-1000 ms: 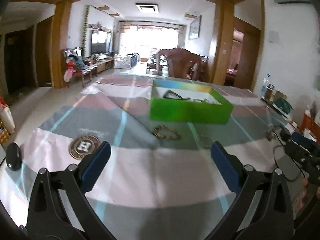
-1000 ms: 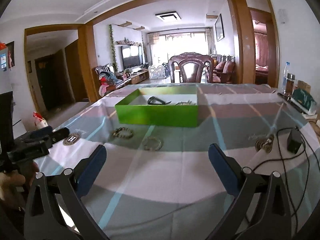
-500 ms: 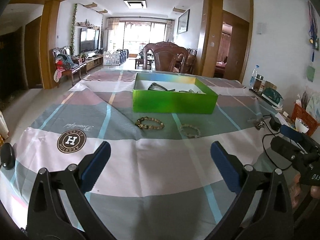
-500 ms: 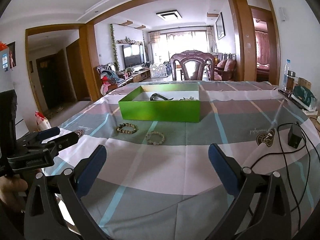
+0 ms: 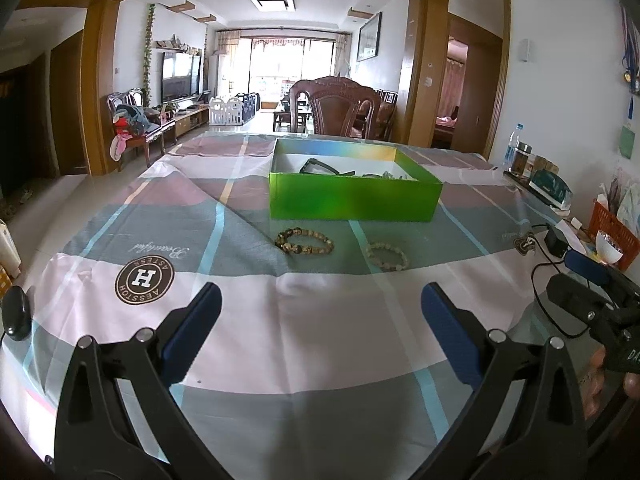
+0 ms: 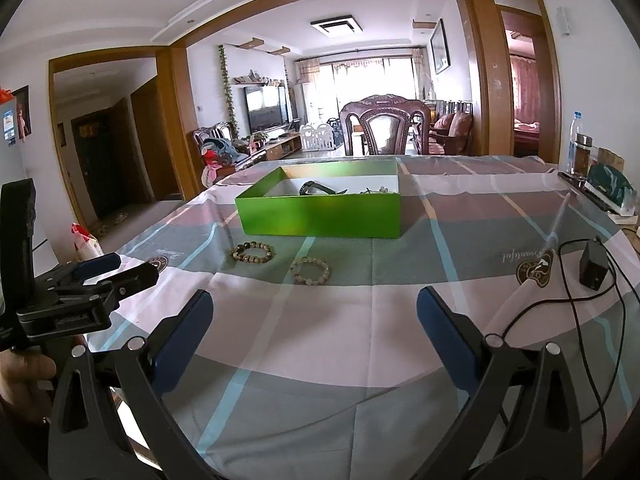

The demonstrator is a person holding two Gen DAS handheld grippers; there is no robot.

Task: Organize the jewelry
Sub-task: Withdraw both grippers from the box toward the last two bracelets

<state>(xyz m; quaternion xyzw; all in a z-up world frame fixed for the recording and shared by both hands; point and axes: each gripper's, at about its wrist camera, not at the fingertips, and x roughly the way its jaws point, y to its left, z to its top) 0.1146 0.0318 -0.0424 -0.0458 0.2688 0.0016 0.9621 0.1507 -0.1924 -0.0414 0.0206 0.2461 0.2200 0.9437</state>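
A green box (image 5: pixel 354 196) (image 6: pixel 320 214) stands on the checked tablecloth, with dark glasses (image 5: pixel 324 168) and some beads inside. Two bead bracelets lie on the cloth in front of it: a darker brown one (image 5: pixel 304 241) (image 6: pixel 253 252) on the left and a paler one (image 5: pixel 387 257) (image 6: pixel 310 271) on the right. My left gripper (image 5: pixel 320 320) is open and empty, well short of the bracelets. My right gripper (image 6: pixel 314 320) is open and empty, also short of them. Each gripper shows at the edge of the other's view.
A black adapter (image 6: pixel 594 266) with a cable (image 6: pixel 580 320) lies at the right of the table. A black round object (image 5: pixel 16 314) sits at the left edge. A bottle (image 5: pixel 514 148), a jar and an orange basket (image 5: pixel 612 232) stand along the right. A wooden chair (image 5: pixel 338 108) stands behind the table.
The left wrist view has swung right and levelled, so the box and bracelets now sit centred. The right gripper has come slightly closer to the bracelets. Both grippers stay open.
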